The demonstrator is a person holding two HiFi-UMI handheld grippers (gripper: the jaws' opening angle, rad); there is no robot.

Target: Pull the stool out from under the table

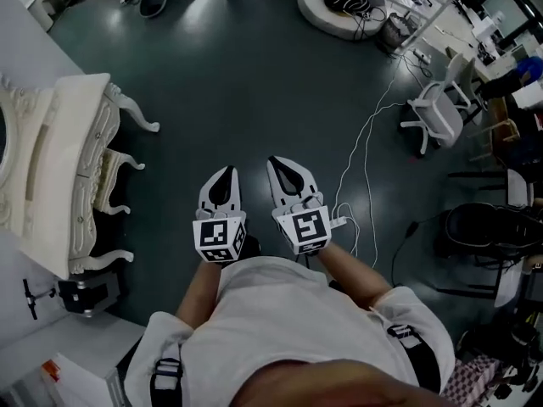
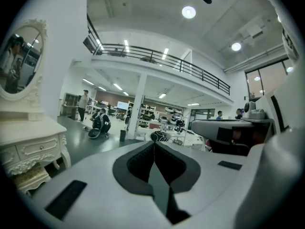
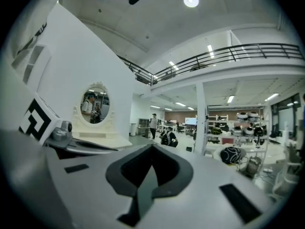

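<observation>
Grey floor [image 1: 254, 83]; cream table [image 1: 59, 142] w/ stool [image 1: 106, 181] tucked.

The stool [image 1: 109, 181] hides mostly under the table [image 1: 75, 93] (itself cropped left).

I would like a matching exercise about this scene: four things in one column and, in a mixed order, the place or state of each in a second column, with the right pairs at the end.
Things
1. stool
2. left gripper
3. white cable
4. white office chair

Place or state
A. trails over the dark floor
B. shut, with nothing between the jaws
C. tucked under the cream dressing table
D. stands at the right of the head view, near the desks

Pairs: 1-C, 2-B, 3-A, 4-D
</observation>
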